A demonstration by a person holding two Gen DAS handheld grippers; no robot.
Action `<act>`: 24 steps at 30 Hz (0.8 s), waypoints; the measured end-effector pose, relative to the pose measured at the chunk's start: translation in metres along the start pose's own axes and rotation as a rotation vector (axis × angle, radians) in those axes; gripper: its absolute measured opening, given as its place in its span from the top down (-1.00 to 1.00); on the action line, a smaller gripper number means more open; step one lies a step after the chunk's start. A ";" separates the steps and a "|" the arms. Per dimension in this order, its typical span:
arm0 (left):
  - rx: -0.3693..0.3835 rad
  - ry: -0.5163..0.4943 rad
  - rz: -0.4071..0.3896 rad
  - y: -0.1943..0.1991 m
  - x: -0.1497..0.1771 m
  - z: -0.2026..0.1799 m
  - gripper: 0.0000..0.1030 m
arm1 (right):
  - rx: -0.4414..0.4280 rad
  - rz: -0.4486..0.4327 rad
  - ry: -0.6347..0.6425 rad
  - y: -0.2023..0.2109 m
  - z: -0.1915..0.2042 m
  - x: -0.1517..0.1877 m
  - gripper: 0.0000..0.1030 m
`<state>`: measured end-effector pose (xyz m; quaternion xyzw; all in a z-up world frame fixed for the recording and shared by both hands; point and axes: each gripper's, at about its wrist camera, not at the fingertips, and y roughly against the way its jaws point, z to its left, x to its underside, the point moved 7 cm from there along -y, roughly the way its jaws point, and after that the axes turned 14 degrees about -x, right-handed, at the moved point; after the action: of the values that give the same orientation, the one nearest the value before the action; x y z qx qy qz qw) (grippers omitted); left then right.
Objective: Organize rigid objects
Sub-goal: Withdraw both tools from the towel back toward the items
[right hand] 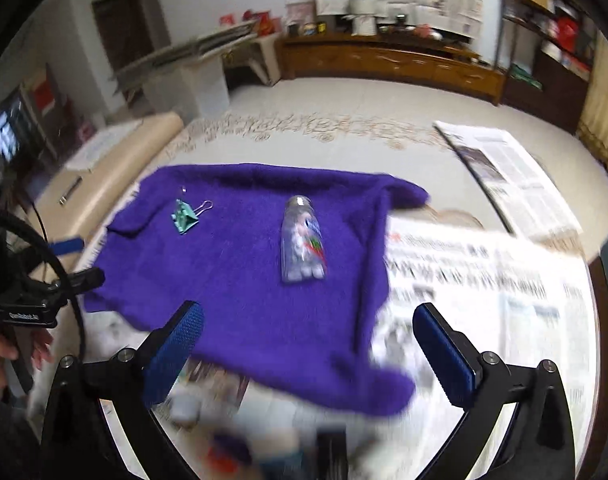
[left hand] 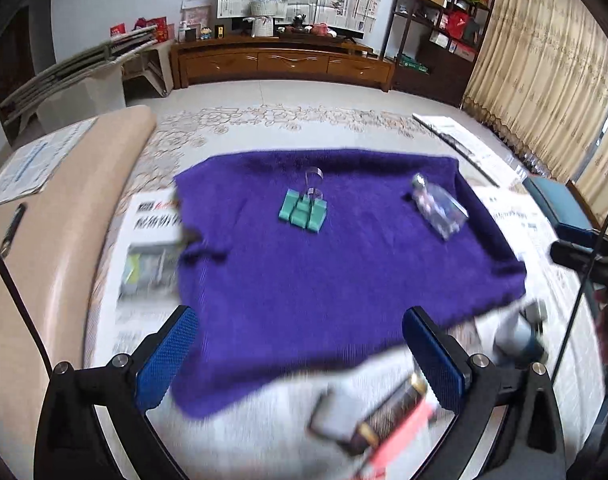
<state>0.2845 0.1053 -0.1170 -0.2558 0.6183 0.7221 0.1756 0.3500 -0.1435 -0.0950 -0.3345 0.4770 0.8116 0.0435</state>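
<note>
Living-room floor with newspapers (right hand: 483, 276) under a purple towel (left hand: 343, 280). Green binder clip (left hand: 304, 210) lies mid-towel, clear plastic bottle (right hand: 302, 240) well apart to its right. Left gripper (left hand: 300, 354) and right gripper (right hand: 309, 354) both spread wide, empty. Looks between picks; next: choose an item, descend, close.

Fuzzy cloth, printed paper, and hard plastic and metal pieces

The purple cloth (left hand: 304, 280) looks soft and matt with a fuzzy nap; on it the green binder clip (left hand: 304, 213) has a smooth painted body and shiny wire handles, and the clear bottle (right hand: 302, 242) looks like glossy plastic with a silvery cap. The newspaper (right hand: 483, 280) around the cloth is thin matt printed paper. The gripper pads (left hand: 168, 360) show a blue knurled, rubbery texture on matt black arms. The long cabinet (left hand: 280, 62) is polished brown wood
</note>
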 end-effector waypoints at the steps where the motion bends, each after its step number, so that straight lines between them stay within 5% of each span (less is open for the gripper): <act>1: -0.005 -0.002 -0.008 0.005 0.009 0.000 -1.00 | 0.000 -0.006 -0.024 0.011 -0.001 0.010 -0.99; 9: 0.036 -0.107 0.029 -0.011 0.054 -0.022 -1.00 | 0.078 -0.042 -0.112 0.055 -0.021 0.084 -0.99; 15: 0.007 -0.149 0.021 -0.024 0.062 -0.016 -0.98 | 0.038 -0.098 -0.189 0.061 -0.043 0.110 -0.99; 24: 0.038 -0.342 -0.096 -0.017 0.059 -0.033 -0.56 | 0.033 -0.089 -0.266 0.052 -0.069 0.120 -0.99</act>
<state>0.2516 0.0721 -0.1683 -0.1553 0.5800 0.7341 0.3171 0.2713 -0.2565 -0.1488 -0.2439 0.4651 0.8380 0.1479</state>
